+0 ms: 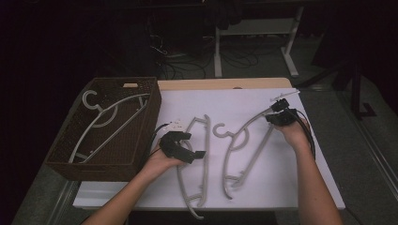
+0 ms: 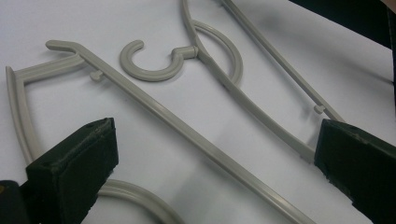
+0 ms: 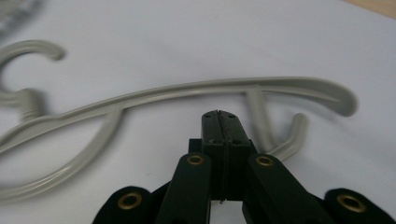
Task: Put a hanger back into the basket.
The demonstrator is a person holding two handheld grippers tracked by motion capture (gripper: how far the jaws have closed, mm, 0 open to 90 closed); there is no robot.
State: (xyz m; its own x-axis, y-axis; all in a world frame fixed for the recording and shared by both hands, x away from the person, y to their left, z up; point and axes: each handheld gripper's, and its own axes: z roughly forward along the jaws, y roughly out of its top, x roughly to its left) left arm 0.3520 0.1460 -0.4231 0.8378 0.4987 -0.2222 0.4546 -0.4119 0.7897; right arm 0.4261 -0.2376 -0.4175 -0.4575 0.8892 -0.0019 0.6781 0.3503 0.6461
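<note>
We see the middle hanger (image 1: 244,140) cut off in our right hand-held gripper (image 3: 219,114) view; it lies just beyond the shut, empty jaws.

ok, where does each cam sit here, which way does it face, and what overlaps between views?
High view: above the person's side, looking forward and down on the table; both forearms, left gripper, right gripper, basket.
Left gripper view: on the left gripper, looking down between its open jaws at two hangers; its black jaws show.
Right gripper view: on the right gripper, looking low across the table, jaws shut, nothing between them.
Shared: the right-hand hanger appears in all three.
</note>
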